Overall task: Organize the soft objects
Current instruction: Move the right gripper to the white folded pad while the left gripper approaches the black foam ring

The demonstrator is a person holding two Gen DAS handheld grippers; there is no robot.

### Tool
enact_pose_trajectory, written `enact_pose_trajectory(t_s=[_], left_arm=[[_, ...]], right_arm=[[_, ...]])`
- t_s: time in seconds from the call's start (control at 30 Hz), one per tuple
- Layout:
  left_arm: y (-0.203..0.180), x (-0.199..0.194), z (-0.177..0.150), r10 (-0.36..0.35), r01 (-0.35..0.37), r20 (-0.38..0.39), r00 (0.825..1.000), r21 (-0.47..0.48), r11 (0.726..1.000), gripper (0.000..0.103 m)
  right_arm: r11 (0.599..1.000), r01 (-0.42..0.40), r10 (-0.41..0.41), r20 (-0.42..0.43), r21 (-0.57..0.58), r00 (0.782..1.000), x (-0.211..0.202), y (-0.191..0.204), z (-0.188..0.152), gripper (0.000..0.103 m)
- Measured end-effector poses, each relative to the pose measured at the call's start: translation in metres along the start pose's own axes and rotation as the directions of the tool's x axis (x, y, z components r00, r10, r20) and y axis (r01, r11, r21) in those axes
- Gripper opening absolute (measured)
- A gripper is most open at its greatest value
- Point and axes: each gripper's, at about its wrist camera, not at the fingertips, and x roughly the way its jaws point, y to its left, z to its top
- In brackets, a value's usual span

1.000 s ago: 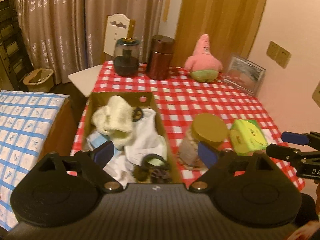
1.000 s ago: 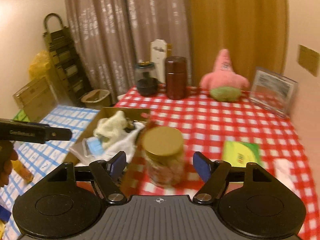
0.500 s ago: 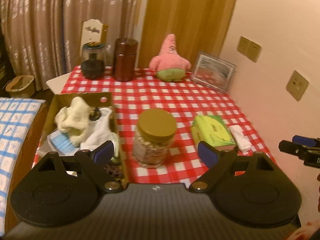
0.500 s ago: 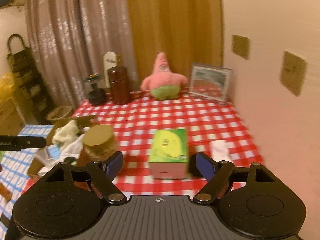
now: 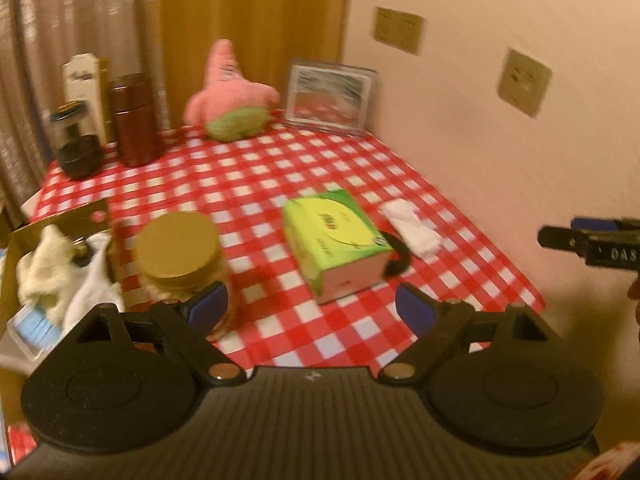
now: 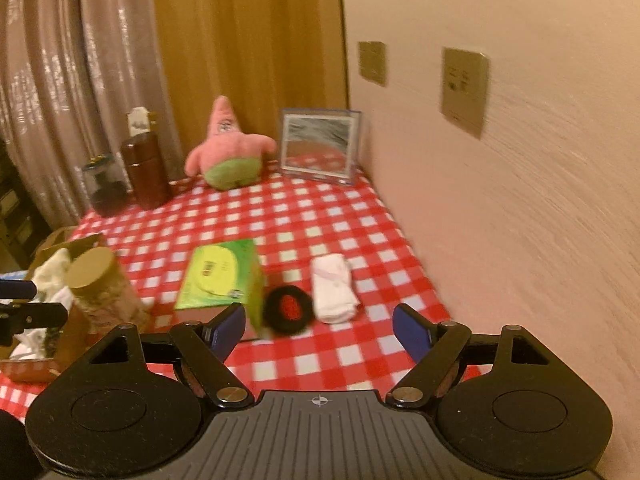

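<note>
Both views motion-blurred. Left tongs (image 5: 310, 308) wide, nothing between the blue pads, hanging above the near edge of the counter (image 5: 256, 184) with its red-and-white check cloth. Right tongs (image 6: 318, 326) also wide and empty, above the counter's near right part; their tip shows at the right edge of the left view (image 5: 576, 236), off the counter against the wall.

Soft things: white folded cloth (image 6: 334, 288) lies flat on the counter near the right edge, just right of a black hair scrunchie (image 6: 288, 308); cloth and scrunchie touching or almost, can't tell. Scrunchie sits against the near right corner of the green tissue box (image 6: 220, 276). From the left wrist the scrunchie (image 5: 396, 258) is half hidden behind the box (image 5: 336, 240), with the cloth (image 5: 412, 226) beyond it. Pink starfish plush (image 6: 228, 148) with green shorts sits at the far end of the counter, next to a framed picture (image 6: 320, 144) leaning at the wall.

Cardboard box (image 5: 60, 220) at the counter's left edge holds a cream knit item (image 5: 44, 264), a white cloth (image 5: 90, 292) and a pale blue packet (image 5: 34, 324), all piled together. Jar with gold lid (image 5: 178, 248) stands just right of the box, close to the left tongs' left finger. Brown canister (image 5: 134, 120) and dark glass jar (image 5: 76, 146) stand at the far left corner, a white chair back (image 5: 82, 76) behind them. Curtains (image 6: 60, 100) behind, wall plates (image 6: 464, 88) on the right wall.
</note>
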Motion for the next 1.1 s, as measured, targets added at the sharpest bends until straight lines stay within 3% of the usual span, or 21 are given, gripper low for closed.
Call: enact_pose_trajectory(t_s=[0.17, 0.4, 0.57, 0.87, 1.1], left_arm=[[-0.024, 0.029, 0.008, -0.083, 0.087, -0.032, 0.996, 0.140, 0.986, 0.090], [-0.054, 0.078, 0.023, -0.123, 0.144, -0.080, 0.989, 0.351, 0.925, 0.090], [-0.074, 0.111, 0.028, -0.143, 0.182, -0.116, 0.983, 0.495, 0.850, 0.090], [-0.102, 0.173, 0.047, -0.176, 0.318, -0.271, 0.946, 0.689, 0.651, 0.090], [-0.103, 0.214, 0.073, -0.174, 0.398, -0.370, 0.913, 0.709, 0.582, 0.089]], right_arm=[[1.000, 0.018, -0.018, -0.030, -0.022, 0.999, 0.017, -0.023, -0.002, 0.080], [0.998, -0.007, 0.002, -0.072, -0.070, 0.997, 0.049, -0.044, -0.001, 0.080], [0.994, -0.036, 0.025, -0.108, -0.104, 0.994, 0.078, -0.051, 0.000, 0.080], [0.974, -0.129, 0.093, -0.191, -0.185, 0.977, 0.135, -0.055, 0.003, 0.080], [0.971, -0.169, 0.129, -0.221, -0.171, 0.967, 0.184, -0.059, 0.014, 0.080]])
